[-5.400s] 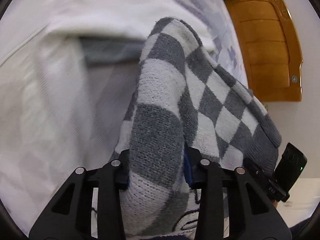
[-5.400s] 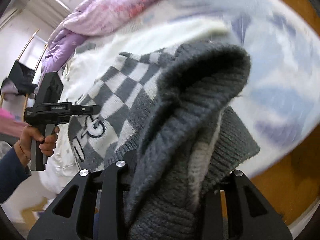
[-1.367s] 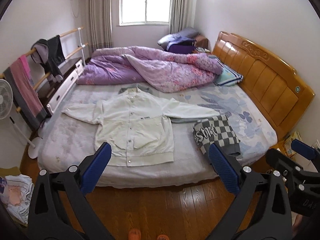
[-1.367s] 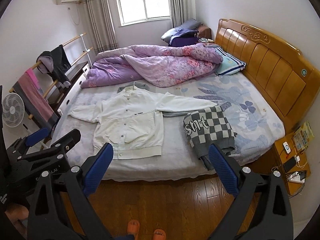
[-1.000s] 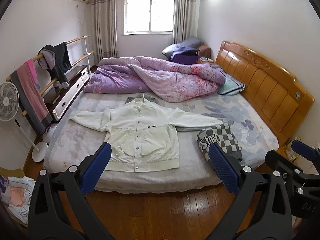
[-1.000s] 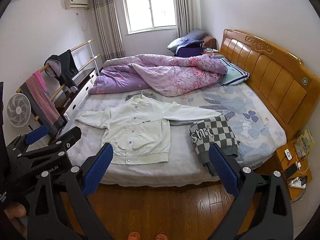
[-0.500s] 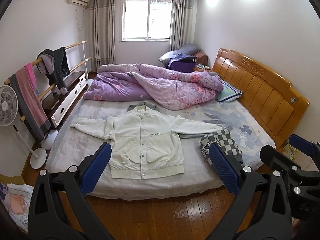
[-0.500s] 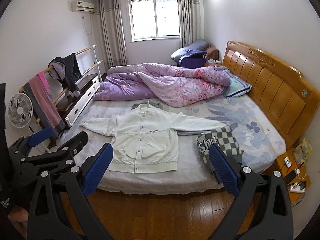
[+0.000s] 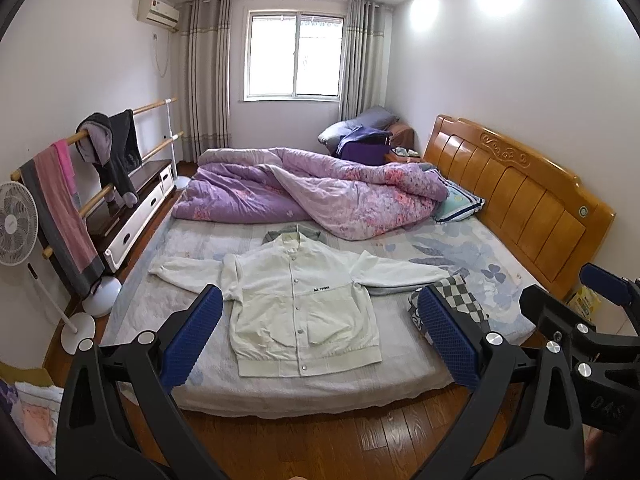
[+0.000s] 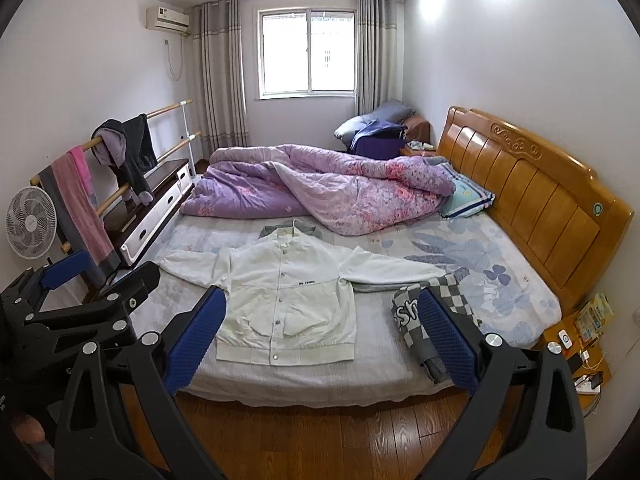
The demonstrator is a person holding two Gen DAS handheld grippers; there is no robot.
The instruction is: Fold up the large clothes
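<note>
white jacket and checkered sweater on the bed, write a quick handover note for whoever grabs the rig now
Left gripper: open, empty, held back from the bed.
Right gripper: open, empty, likewise.
Grey-and-white checkered knit sweater: folded, near the bed's front right corner.
White button-front jacket: flat, face up, sleeves spread, mid-bed; a grey garment shows under its collar.
Done: sweater.
Left: fold the jacket.

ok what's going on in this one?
Nobody is holding anything. Both grippers, left and right, are open and held back from the bed. A checkered sweater sits folded near the bed's edge. A white jacket lies spread flat, sleeves out, not yet folded.
</note>
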